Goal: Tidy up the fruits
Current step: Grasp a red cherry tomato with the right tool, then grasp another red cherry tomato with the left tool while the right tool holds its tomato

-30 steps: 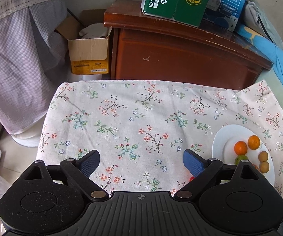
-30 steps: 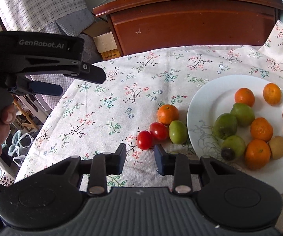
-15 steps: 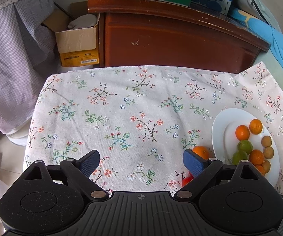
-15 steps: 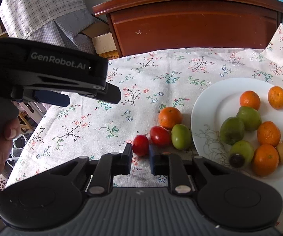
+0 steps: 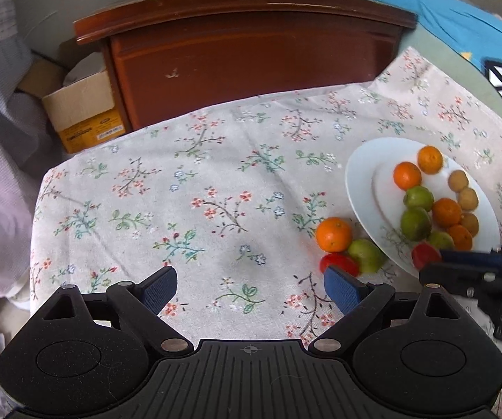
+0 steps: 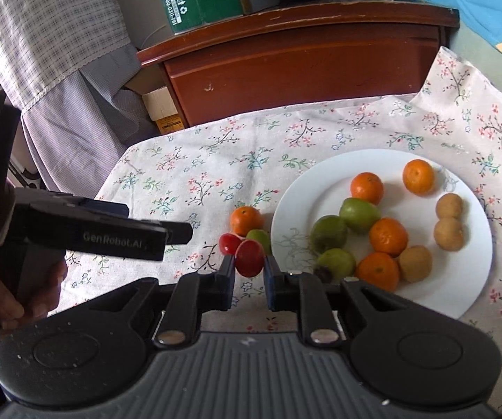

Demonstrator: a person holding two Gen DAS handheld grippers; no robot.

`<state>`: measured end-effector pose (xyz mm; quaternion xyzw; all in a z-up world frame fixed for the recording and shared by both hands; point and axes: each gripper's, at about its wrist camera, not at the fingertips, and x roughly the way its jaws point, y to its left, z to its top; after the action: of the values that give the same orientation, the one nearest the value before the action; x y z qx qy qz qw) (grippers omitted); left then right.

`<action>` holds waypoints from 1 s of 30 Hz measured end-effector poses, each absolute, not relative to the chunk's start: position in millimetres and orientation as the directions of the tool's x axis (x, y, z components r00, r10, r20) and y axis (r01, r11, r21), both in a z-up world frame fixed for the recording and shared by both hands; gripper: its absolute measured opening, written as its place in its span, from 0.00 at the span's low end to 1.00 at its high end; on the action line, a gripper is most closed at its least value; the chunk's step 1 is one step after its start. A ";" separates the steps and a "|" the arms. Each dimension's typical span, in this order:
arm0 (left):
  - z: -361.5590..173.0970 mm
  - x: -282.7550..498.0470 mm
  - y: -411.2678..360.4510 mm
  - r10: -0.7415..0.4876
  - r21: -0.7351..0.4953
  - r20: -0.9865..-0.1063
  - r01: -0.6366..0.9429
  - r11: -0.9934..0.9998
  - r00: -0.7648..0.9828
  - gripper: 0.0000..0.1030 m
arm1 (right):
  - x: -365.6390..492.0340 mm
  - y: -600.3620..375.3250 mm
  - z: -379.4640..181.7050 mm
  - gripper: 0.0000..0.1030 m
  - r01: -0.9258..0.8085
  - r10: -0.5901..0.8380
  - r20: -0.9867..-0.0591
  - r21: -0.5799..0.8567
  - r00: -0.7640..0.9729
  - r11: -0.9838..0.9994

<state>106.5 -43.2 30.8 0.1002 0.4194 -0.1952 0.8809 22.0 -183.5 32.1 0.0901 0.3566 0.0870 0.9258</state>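
My right hand-held gripper (image 6: 248,272) pinches a red cherry tomato (image 6: 249,257) at lower centre. My left hand-held gripper (image 5: 250,288) gapes wide over the floral desk (image 5: 216,188), holding nothing.

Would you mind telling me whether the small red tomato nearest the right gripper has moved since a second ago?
Yes: the small red tomato is lifted off the floral tablecloth, clamped in the right gripper.

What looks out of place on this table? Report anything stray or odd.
Three fruits lie loose on the tablecloth left of the white plate, not on it: an orange, a green fruit and a red tomato. A second tomato is pinched in the right gripper. Nothing looks spilled or damaged.
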 end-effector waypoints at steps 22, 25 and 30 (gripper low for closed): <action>6.9 101.2 -78.4 -0.392 -0.013 -0.755 0.586 0.810 0.525 0.46 | 27.8 -204.3 39.6 0.17 -0.022 0.211 -0.622 0.297 0.754 0.955; 6.5 101.5 -78.9 -0.393 -0.011 -0.753 0.587 0.809 0.528 0.45 | 28.6 -203.1 38.5 0.17 -0.023 0.213 -0.626 0.298 0.750 0.954; 6.5 102.4 -78.1 -0.406 -0.012 -0.752 0.604 0.797 0.520 0.43 | 31.1 -201.2 37.4 0.17 -0.025 0.216 -0.631 0.297 0.746 0.955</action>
<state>102.3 -78.1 6.5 0.1262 0.3931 -0.2926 0.8625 31.1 -201.2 37.4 0.1359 0.3507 0.0652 0.9243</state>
